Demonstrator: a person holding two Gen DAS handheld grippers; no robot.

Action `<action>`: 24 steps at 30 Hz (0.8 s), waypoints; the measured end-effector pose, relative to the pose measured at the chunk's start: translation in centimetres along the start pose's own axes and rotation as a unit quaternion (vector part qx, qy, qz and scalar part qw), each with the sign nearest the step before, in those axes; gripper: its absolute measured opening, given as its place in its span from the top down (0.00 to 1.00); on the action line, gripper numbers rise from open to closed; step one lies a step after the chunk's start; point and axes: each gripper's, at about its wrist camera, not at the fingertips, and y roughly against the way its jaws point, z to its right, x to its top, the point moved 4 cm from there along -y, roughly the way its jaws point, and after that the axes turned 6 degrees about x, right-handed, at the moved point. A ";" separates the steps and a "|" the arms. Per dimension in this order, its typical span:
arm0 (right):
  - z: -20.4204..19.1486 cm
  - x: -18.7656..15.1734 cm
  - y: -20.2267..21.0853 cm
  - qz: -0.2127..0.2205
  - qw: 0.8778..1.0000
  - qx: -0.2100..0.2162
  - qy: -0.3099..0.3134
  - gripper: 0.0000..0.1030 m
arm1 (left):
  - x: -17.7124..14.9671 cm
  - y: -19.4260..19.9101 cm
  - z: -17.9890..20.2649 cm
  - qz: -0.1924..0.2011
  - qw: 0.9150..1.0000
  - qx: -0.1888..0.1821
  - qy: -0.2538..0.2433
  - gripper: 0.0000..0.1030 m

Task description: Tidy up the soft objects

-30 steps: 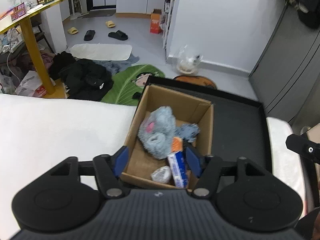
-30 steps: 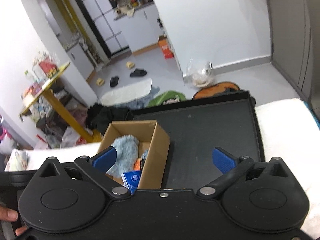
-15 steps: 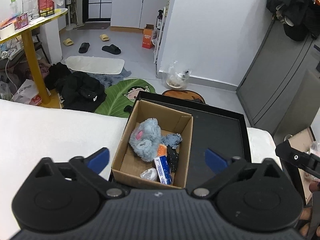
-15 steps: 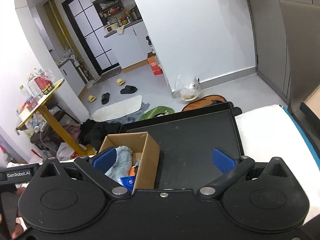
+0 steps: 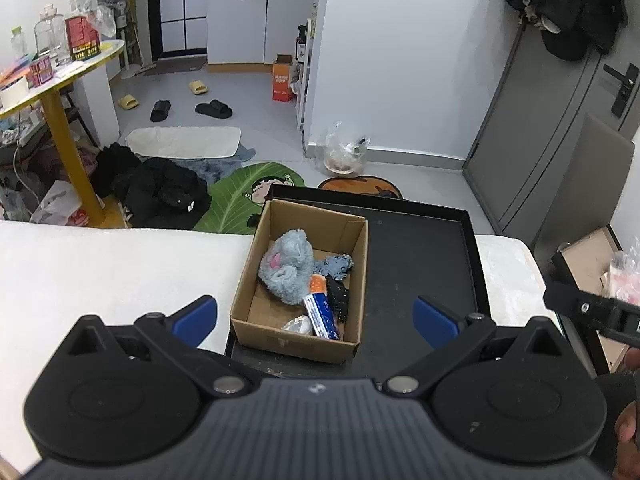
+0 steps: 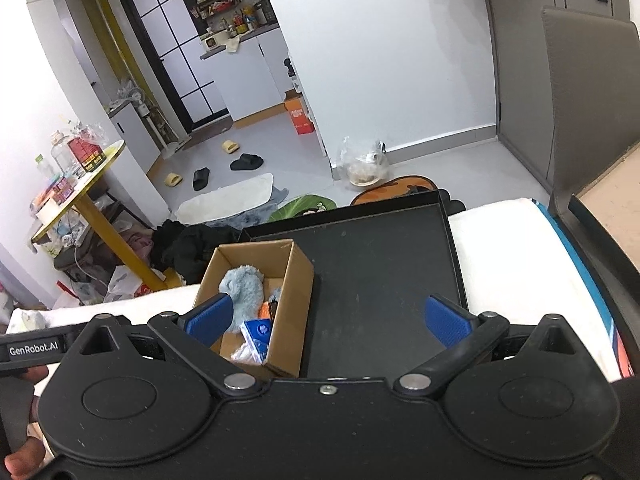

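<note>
An open cardboard box (image 5: 296, 340) stands on the left part of a black tray (image 5: 420, 264). In it lie a grey-blue plush toy (image 5: 286, 266), a small blue cloth (image 5: 334, 266), a dark dotted cloth (image 5: 338, 296), a blue-and-white pack (image 5: 320, 312) and a white crumpled piece (image 5: 298, 324). My left gripper (image 5: 316, 314) hovers above the box's near side, jaws wide and empty. My right gripper (image 6: 328, 318) is open too, above the near edge of the tray (image 6: 380, 272), right of the box (image 6: 294, 300); the plush toy (image 6: 244, 288) shows past its left finger.
The tray rests on a white padded surface (image 5: 100, 272). Beyond it the floor holds black clothes (image 5: 160, 192), a green leaf mat (image 5: 244, 192), slippers and a yellow table (image 5: 60, 80). A cardboard piece (image 5: 592, 256) and a grey door stand to the right.
The left jaws went from narrow around the blue-and-white pack to wide open; the pack now lies in the box. Both grippers pulled back and rose, so the box looks smaller.
</note>
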 end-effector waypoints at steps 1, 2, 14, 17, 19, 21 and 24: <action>-0.1 -0.1 0.2 -0.001 1.000 -0.001 0.002 0.00 | -0.1 0.2 0.1 0.001 1.000 0.001 -0.002 0.00; -0.1 -0.2 0.5 -0.002 1.000 -0.003 0.003 0.00 | -0.2 0.5 0.1 0.002 1.000 0.002 -0.004 0.00; -0.8 -0.5 3.2 -0.001 1.000 -0.013 0.023 0.00 | -1.2 3.4 -0.4 0.011 1.000 0.003 -0.019 0.00; -0.9 -0.6 3.9 0.004 0.999 -0.022 0.026 0.00 | -1.2 3.8 -0.4 0.015 1.000 0.005 -0.016 0.00; -1.0 -0.6 4.2 0.008 0.999 -0.027 0.024 0.00 | -1.2 4.2 -0.3 0.019 1.000 0.004 -0.015 0.00; -0.9 -0.7 4.4 0.011 0.999 -0.031 0.025 0.00 | -1.4 4.5 -0.1 0.022 1.000 0.006 -0.017 0.00; -0.8 -0.9 4.5 0.007 0.999 -0.031 0.025 0.00 | -1.6 4.9 0.1 0.022 0.999 0.010 -0.020 0.00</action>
